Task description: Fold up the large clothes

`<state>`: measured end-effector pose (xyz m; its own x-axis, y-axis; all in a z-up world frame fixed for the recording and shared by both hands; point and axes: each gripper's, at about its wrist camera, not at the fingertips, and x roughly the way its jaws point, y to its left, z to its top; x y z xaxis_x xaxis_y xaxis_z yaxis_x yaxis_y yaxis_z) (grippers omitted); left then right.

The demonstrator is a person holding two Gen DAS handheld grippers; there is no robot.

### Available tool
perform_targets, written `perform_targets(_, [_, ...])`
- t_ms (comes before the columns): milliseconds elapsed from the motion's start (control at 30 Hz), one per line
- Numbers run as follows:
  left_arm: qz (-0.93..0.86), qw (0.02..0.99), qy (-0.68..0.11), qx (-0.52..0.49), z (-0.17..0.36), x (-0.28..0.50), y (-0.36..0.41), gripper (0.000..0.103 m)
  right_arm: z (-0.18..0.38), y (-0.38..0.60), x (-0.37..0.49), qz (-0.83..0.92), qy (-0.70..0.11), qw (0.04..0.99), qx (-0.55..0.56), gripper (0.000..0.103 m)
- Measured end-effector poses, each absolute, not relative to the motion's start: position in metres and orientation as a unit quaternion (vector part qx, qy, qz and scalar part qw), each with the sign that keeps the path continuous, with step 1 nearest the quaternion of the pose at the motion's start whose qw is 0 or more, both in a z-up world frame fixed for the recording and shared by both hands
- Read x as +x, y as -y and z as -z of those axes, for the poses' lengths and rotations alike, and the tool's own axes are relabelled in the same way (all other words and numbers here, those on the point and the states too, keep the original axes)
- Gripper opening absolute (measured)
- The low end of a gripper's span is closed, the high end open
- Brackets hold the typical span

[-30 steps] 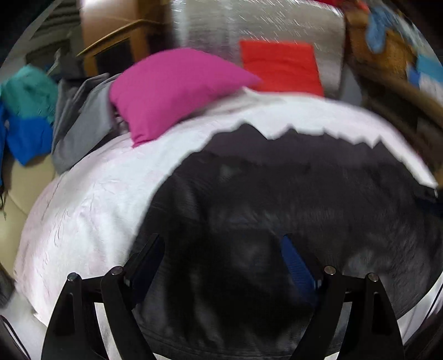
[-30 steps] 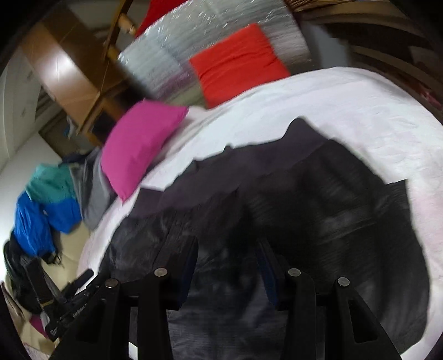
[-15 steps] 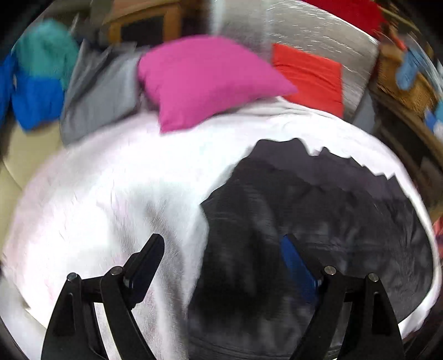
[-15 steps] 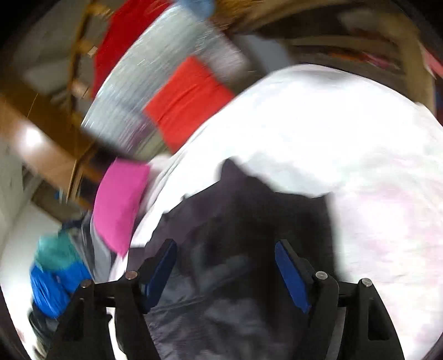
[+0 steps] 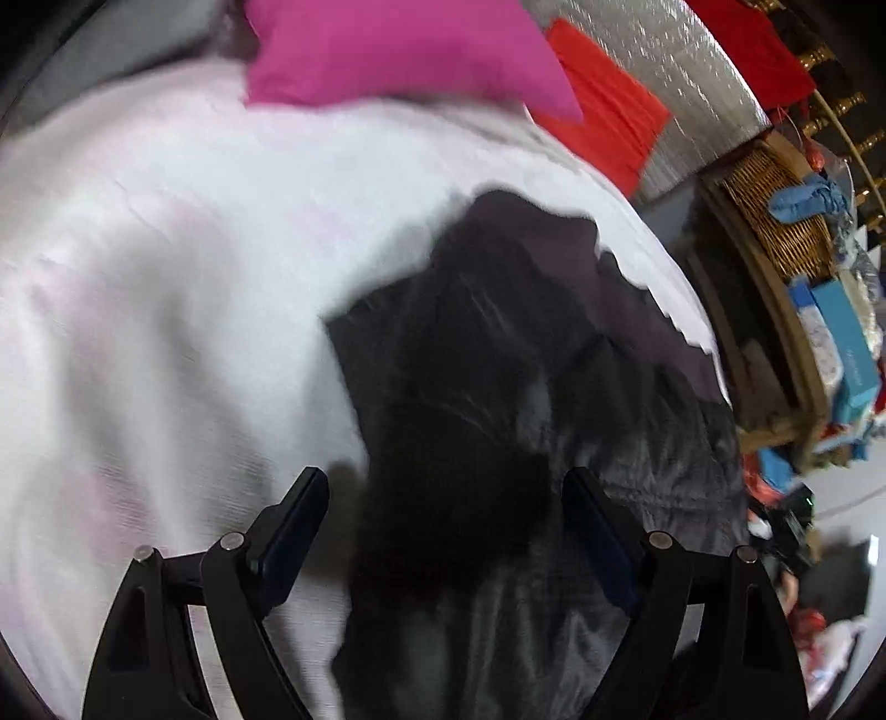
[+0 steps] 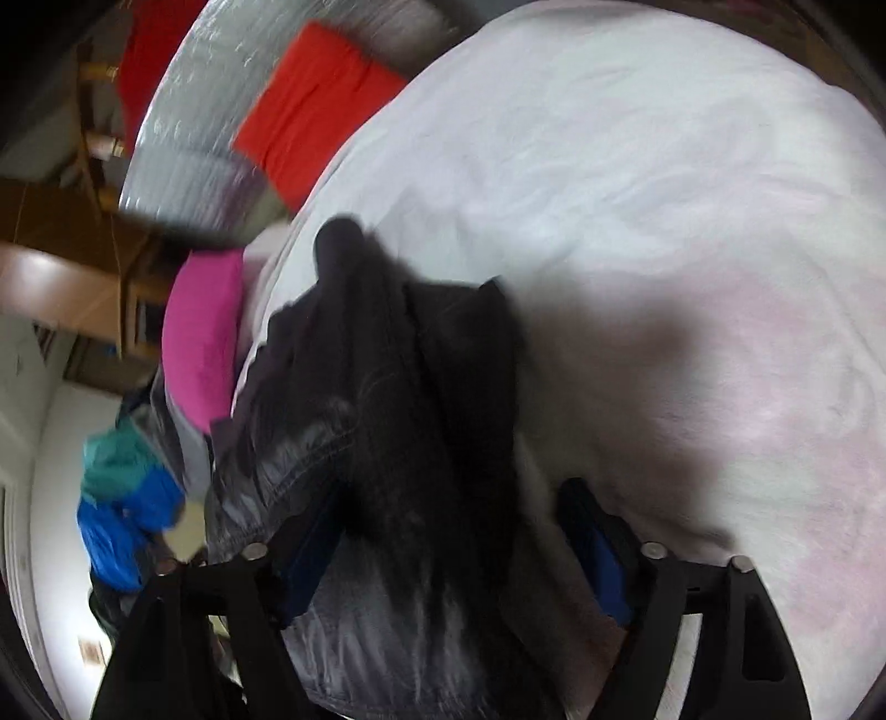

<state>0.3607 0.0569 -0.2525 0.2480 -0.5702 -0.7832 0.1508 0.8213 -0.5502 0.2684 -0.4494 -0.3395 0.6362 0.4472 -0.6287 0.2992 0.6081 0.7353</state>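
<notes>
A bed with a pale pink-white cover (image 5: 166, 288) fills both views, a magenta pillow (image 5: 398, 50) and an orange-red cushion (image 6: 315, 105) at its far end. On it lies the dark jacket (image 5: 498, 387), which a second ago spread broadly across the cover and now sits gathered into a narrower, doubled-up heap, so one fold looks done. The right gripper (image 6: 454, 548) has just been opening its jaws; they stand wide with the jacket's near edge lying between them, seemingly released. The left gripper (image 5: 448, 526) is spread wide as before, holding nothing, over the jacket's left edge. Next probably comes fresh grips for another fold.
</notes>
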Motion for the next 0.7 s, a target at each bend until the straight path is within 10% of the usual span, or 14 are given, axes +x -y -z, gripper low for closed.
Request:
perform_targets(367, [0.282, 0.749, -0.566, -0.199, 0.256, 0.371, -0.015, 0.095, 0.327, 0.415, 0.283, -0.065, -0.407, 0.833, 0.369, 0.099])
perform_targets(467, [0.277, 0.758, -0.553, -0.206, 0.255, 0.377, -0.009, 0.092, 0.321, 0.404, 0.288, -0.042, -0.406, 0.85, 0.333, 0.079])
perform_targets(500, [0.273, 0.763, -0.55, -0.203, 0.254, 0.375, -0.01, 0.087, 0.319, 0.402, 0.289, -0.049, -0.402, 0.85, 0.336, 0.054])
perform_targets(700, [0.234, 0.791, -0.525, -0.208, 0.248, 0.391, -0.007, 0.06, 0.311, 0.396, 0.307, -0.019, -0.384, 0.868, 0.313, 0.042])
